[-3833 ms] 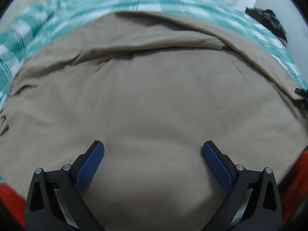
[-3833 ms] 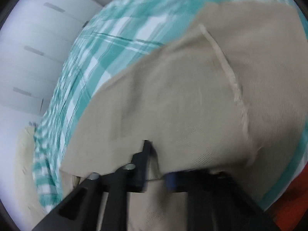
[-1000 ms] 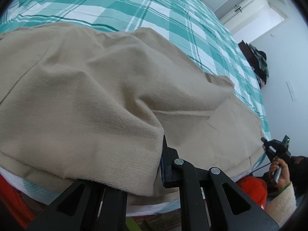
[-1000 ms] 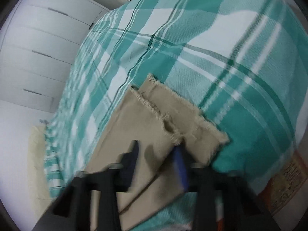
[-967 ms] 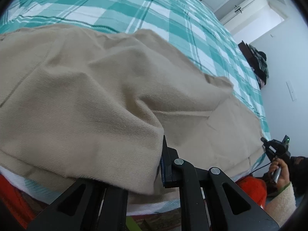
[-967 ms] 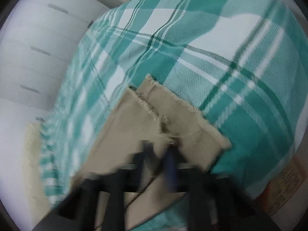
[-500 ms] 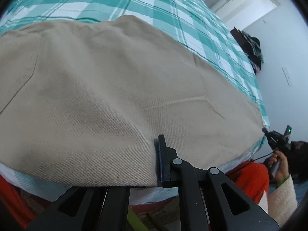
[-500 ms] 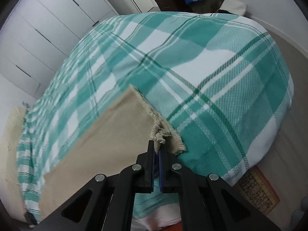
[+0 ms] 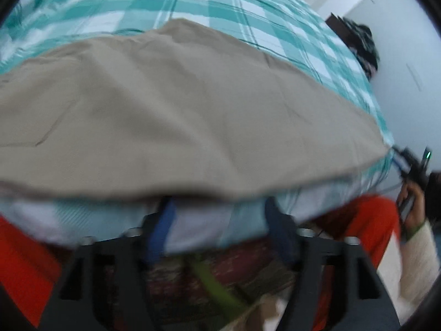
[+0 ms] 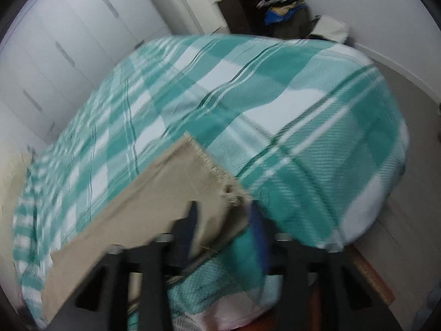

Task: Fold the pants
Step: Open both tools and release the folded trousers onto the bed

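Soft, even daylight fills both views, with no hard shadows or glare. Motion blur smears both pictures, worst toward six o'clock, where the black two-finger grippers lose their outlines. The tan cotton pants and the teal-and-white checked bedspread bulge under fisheye distortion, and dark vignetting rings every corner.

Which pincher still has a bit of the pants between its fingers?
The right gripper: the frayed hem of the tan pants lies between its just-opened fingers. The left gripper has just opened too, with only bedspread between its fingers.
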Demonstrator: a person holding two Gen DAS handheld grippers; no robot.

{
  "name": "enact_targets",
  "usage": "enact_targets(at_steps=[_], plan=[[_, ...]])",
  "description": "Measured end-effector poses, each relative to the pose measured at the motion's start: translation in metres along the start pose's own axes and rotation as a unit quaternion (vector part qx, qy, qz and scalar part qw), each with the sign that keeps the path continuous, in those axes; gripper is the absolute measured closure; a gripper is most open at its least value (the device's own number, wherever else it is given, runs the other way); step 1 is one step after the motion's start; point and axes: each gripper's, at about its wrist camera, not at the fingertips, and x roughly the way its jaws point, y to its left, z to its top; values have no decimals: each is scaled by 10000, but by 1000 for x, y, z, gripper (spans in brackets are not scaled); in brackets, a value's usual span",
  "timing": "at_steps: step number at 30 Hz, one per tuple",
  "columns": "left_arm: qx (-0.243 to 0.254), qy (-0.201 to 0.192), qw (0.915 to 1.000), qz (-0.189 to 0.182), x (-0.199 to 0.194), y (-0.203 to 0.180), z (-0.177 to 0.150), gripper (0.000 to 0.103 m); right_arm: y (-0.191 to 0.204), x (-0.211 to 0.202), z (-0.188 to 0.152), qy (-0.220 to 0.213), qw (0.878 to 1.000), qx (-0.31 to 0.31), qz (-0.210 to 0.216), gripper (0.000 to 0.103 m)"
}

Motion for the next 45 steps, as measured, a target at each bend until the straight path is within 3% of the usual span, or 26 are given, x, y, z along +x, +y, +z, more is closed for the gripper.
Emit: enact_targets(at_steps=[3,6,8,10,12,13,14,16,18,24,30,37,45], plan=[[131,-293,9995,69,-32,4,-17,30,0,-35,-5,-656,9970,-79,-401,50],[74,-792,9962,350,-48,17,0,25,31,-52,-6,-845,9931,-749,-304,50],[-106,-1060,9931,484,-44,32,22,23,62,-46,-7,-654,9872,-1444,-189,48],[-91,-1194,9899,758,-23,43,43,23,92,-26,-9,-207,9757,-2180,-115,40],[-22,-981,9880,1195,3,52,51,29,109,-2,-14,226,9629,-2684,-165,39],[-20,-741,9882,1342,17,59,49,37,112,11,-18,418,9566,-2873,-261,39],[-46,-457,9892,1390,31,67,44,37,110,27,-22,696,9511,-2983,-398,39],[110,-573,9885,1393,35,69,34,36,95,55,-32,1298,9456,-2933,-545,38],[226,-664,9876,1405,33,69,29,36,82,57,-31,1364,9530,-2689,-307,38],[160,-806,9870,1381,32,74,24,33,73,54,-28,1293,9635,-2340,-113,35],[149,-875,9873,1320,35,71,29,31,90,53,-29,1165,9585,-2557,-478,35],[187,-924,9874,1273,34,71,28,31,77,50,-24,1138,9687,-2202,-112,35],[199,-945,9870,1284,35,70,28,28,81,51,-26,1141,9663,-2297,-224,34]])
